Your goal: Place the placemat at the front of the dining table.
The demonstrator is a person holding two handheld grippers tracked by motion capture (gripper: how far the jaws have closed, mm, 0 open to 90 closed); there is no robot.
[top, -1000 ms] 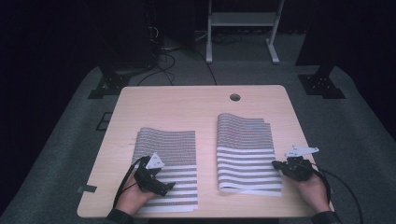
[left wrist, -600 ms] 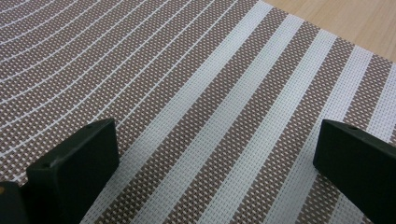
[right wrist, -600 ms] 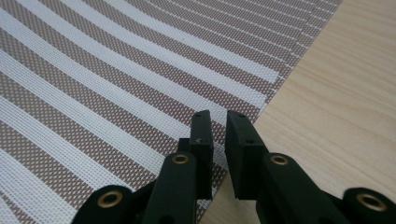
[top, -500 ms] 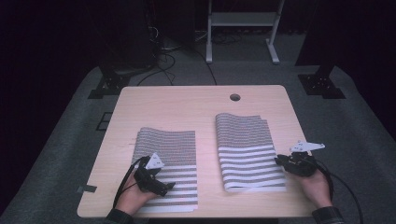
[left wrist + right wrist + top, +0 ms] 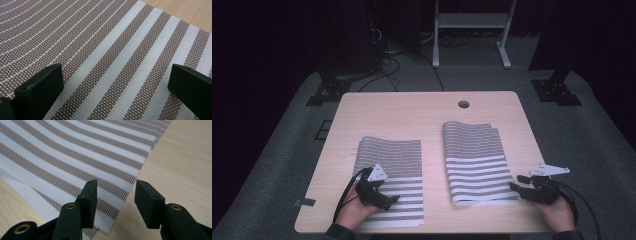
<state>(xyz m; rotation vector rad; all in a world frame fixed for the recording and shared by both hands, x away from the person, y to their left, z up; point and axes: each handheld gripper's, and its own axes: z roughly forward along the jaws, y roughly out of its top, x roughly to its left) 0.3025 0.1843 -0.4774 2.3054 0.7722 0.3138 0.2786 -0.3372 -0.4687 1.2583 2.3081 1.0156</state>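
Your left claw (image 5: 388,199) hovers wide open over the near end of the left mat (image 5: 389,165), likely to pin it flat. Your right claw (image 5: 113,202), half open, straddles the right mat's (image 5: 474,160) near corner, seemingly readying a pinch. Both mats are woven, brown-and-white striped, lying on the bench (image 5: 412,115).

Two striped mats (image 5: 389,175) (image 5: 475,160) w/ coarse woven mesh, matt, table (image 5: 412,115) pale wood-grain, smooth, gripper blocks (image 5: 113,205) matt black plastic w/ brass inserts
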